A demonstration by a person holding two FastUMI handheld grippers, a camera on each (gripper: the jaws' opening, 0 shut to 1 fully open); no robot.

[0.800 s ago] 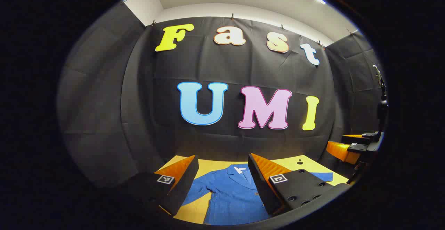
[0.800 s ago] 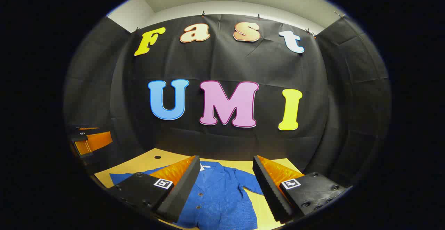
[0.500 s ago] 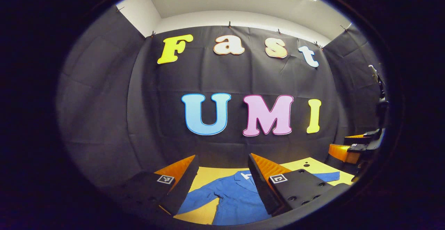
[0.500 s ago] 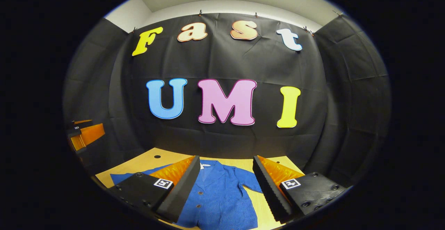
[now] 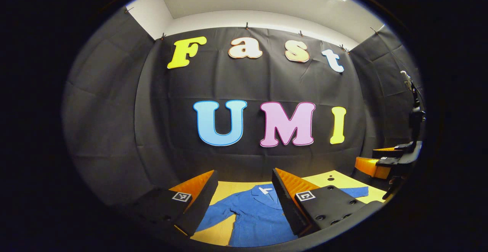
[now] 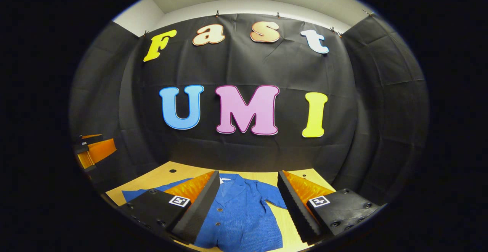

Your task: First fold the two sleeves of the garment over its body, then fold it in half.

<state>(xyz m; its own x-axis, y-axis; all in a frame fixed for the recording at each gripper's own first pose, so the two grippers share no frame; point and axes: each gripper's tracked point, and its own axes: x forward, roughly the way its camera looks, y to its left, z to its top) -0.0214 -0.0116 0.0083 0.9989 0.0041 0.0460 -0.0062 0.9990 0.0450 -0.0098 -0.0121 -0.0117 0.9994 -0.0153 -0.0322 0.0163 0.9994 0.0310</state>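
Garment: a blue jacket (image 6: 236, 214) is laid flat on the yellow table (image 6: 152, 179), collar toward the wall, both sleeves spread out
Left gripper (image 5: 244, 196): held above the table, fingers spread, nothing pinched
Right gripper (image 6: 248, 198): likewise spread and empty
Step in hand: judged as the approach to sleeve 1
Advice: 1 cuff is best pinched near its end, lifted low and laid across the chest without dragging the body
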